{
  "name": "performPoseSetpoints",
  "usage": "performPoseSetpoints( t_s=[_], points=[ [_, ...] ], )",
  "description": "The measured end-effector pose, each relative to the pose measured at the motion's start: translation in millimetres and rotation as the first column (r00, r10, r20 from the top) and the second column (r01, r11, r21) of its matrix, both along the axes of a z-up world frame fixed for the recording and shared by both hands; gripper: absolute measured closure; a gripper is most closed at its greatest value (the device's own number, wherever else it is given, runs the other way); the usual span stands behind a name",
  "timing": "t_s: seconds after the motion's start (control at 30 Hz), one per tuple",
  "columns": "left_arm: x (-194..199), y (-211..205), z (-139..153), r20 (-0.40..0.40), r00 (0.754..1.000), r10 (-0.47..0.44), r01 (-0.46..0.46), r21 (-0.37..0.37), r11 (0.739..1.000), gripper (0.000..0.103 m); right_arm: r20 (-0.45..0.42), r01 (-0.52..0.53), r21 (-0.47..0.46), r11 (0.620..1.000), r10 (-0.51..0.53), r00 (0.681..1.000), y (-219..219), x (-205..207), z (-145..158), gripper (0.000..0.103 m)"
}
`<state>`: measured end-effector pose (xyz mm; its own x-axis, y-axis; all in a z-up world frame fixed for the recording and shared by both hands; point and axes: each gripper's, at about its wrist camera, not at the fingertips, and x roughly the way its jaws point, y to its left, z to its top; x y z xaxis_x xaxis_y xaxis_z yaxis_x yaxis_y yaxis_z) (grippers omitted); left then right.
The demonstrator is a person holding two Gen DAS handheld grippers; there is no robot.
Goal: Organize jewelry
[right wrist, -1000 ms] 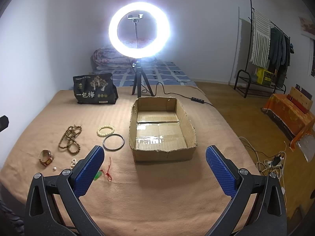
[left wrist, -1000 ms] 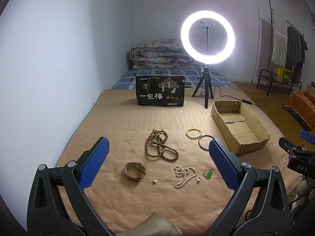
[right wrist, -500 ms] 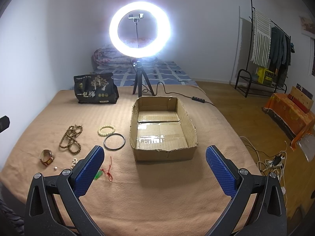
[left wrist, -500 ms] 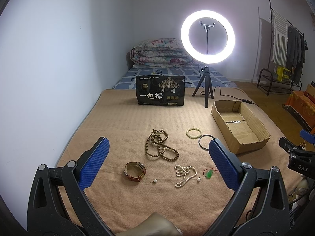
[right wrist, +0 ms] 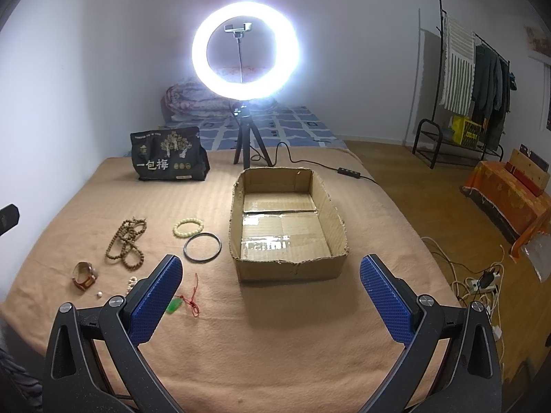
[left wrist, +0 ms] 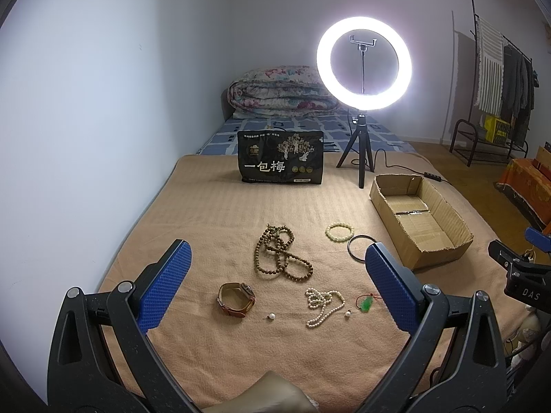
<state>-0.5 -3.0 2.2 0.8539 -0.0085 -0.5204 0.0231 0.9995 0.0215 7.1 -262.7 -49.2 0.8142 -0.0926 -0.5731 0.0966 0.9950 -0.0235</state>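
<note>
Jewelry lies on a tan blanket: a brown wooden bead necklace, a pale bead bracelet, a black bangle, a white pearl necklace, a brown leather watch, a green pendant on red cord and two loose pearls. An empty cardboard box stands to their right. My left gripper is open above the jewelry. My right gripper is open, near the box's front; the pendant is by its left finger.
A lit ring light on a tripod and a black printed bag stand at the blanket's far end. A folded quilt lies behind. A cable runs off right. A clothes rack and floor cables are on the right.
</note>
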Motion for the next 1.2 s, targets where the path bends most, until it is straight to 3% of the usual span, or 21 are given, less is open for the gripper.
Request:
performPoseSetpoints(
  t_s=[0.3, 0.57, 0.73, 0.8, 1.03, 1.2],
  points=[
    [1.3, -0.1, -7.8, -0.020, 1.000, 0.001, -0.001, 0.009, 1.000, 0.000, -0.011, -0.015, 0.033, 0.999, 0.015, 1.000, 0.3, 1.7, -1.7, 0.000],
    [14.9, 18.2, -27.0, -0.118, 0.993, 0.011, -0.007, 0.033, 0.999, 0.000, -0.065, -0.089, 0.045, 0.995, 0.092, 0.994, 3.6, 7.4, -15.5, 0.000],
    [23.1, 40.0, -38.9, -0.185, 0.983, 0.012, -0.011, 0.010, 1.000, 0.001, -0.111, -0.171, 0.008, 0.985, 0.171, 0.979, 17.5, 11.3, -31.6, 0.001],
    [27.5, 48.7, -45.0, -0.223, 0.975, 0.009, -0.009, 0.003, 1.000, 0.008, -0.147, -0.213, -0.014, 0.977, 0.208, 0.967, 25.9, 16.1, -39.3, 0.001],
    [42.6, 74.4, -63.3, -0.300, 0.953, 0.036, -0.027, 0.033, 0.999, 0.009, -0.229, -0.419, -0.053, 0.907, 0.397, 0.889, 59.0, 39.5, -61.5, 0.001],
    [55.5, 74.3, -82.7, -0.368, 0.929, 0.034, -0.013, 0.061, 0.998, 0.009, -0.321, -0.528, 0.004, 0.849, 0.501, 0.804, 78.3, 60.3, -93.5, 0.024]
  ],
)
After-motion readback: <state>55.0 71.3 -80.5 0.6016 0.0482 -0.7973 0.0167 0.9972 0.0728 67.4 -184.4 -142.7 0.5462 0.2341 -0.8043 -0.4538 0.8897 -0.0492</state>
